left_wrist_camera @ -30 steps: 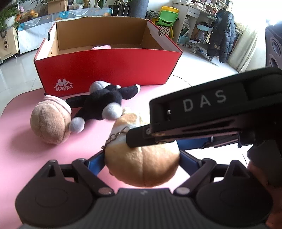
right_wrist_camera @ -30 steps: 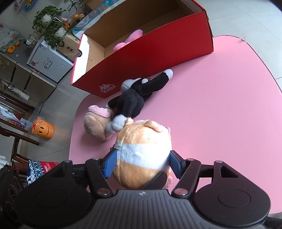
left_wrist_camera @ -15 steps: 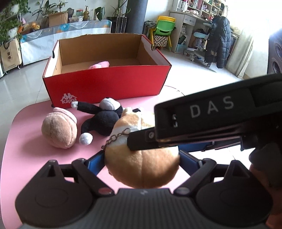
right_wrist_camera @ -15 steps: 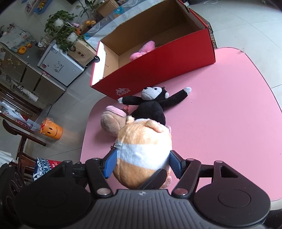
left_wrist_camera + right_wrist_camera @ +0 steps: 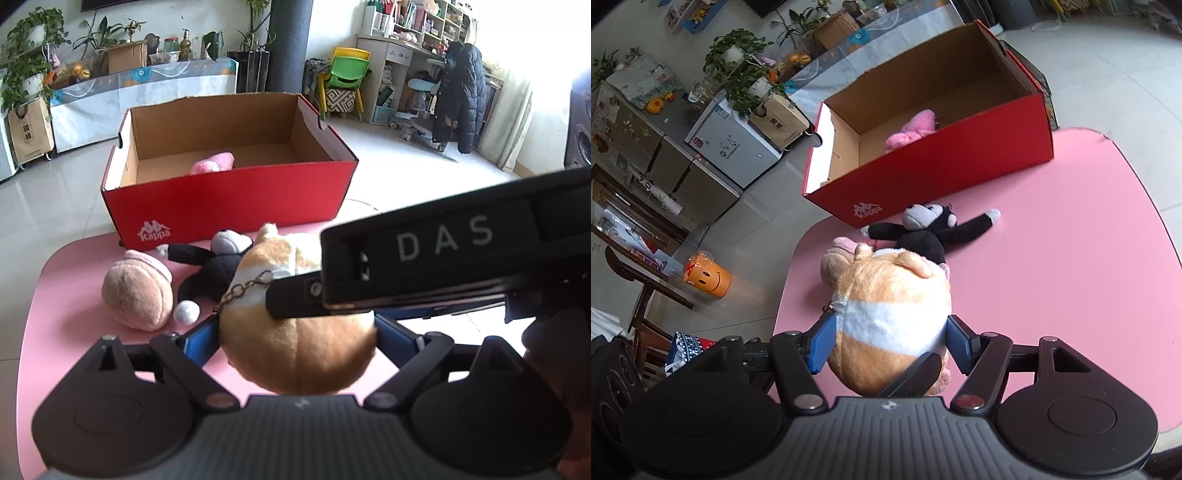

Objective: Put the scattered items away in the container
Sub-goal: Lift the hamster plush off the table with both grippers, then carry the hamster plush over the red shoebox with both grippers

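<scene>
Pink table (image 5: pixel 1052 258) over pale tiled floor (image 5: pixel 1108 74); both claws pinch the orange plush (image 5: pixel 886 306).

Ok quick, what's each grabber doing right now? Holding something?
Left gripper: closed on the orange and white plush toy.
Right gripper: closed on the same plush toy, from another side.
</scene>
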`<state>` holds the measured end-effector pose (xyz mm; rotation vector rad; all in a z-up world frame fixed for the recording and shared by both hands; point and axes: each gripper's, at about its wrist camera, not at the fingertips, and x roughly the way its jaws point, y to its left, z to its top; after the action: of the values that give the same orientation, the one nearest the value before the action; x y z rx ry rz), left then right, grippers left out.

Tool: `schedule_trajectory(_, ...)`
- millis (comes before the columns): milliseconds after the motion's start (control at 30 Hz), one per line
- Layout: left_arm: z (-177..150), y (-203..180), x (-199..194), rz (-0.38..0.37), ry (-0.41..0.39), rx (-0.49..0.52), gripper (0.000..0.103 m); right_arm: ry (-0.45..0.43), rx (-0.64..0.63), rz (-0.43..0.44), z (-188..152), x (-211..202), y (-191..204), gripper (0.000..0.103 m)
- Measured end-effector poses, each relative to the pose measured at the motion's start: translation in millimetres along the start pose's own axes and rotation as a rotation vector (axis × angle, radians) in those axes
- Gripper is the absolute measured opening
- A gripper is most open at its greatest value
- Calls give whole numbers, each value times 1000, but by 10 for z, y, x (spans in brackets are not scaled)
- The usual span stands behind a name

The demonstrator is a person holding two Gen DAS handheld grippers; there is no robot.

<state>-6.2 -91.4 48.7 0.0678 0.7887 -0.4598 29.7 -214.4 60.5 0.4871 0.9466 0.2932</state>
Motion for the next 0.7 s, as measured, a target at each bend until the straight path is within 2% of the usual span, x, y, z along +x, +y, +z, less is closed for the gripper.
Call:
schedule_trajectory(467, 424, 144, -17, 24, -75, 17, 90, -72, -91, 17, 317, -68, 218, 65)
schedule_trajectory(700, 630, 191, 50, 26, -104, -12, 90, -96, -129, 13, 502, -64, 283, 65)
